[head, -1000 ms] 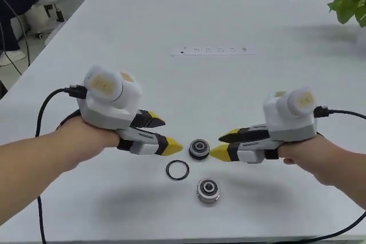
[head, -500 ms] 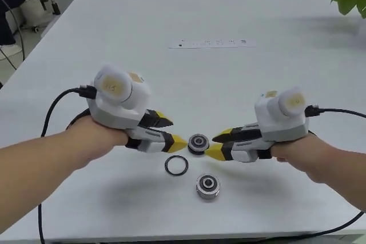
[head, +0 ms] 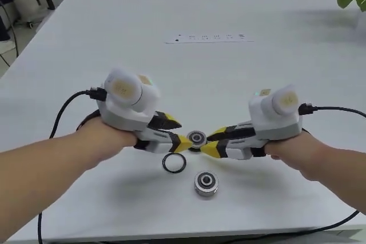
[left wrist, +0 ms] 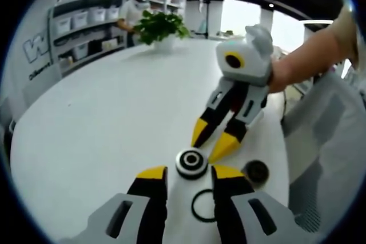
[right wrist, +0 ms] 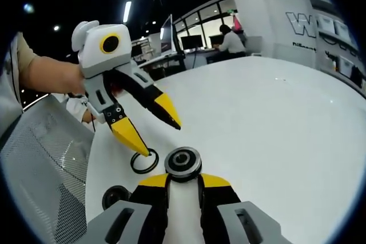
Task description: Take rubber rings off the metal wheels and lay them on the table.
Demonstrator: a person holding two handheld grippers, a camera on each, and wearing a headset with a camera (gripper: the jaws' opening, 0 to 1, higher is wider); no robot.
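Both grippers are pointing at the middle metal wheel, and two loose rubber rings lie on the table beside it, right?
Not quite. The head view shows one loose rubber ring on the table, not two. The rest holds: the left gripper and right gripper both point at the middle metal wheel.

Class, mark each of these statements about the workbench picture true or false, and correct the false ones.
1. One rubber ring lies loose on the table. True.
2. That ring is stacked on a wheel. False: it lies flat, apart from the far wheel and the near wheel.
3. The left claw is shut on a wheel. False: it is open, with the far wheel at its tips.
4. The right claw is open. True.
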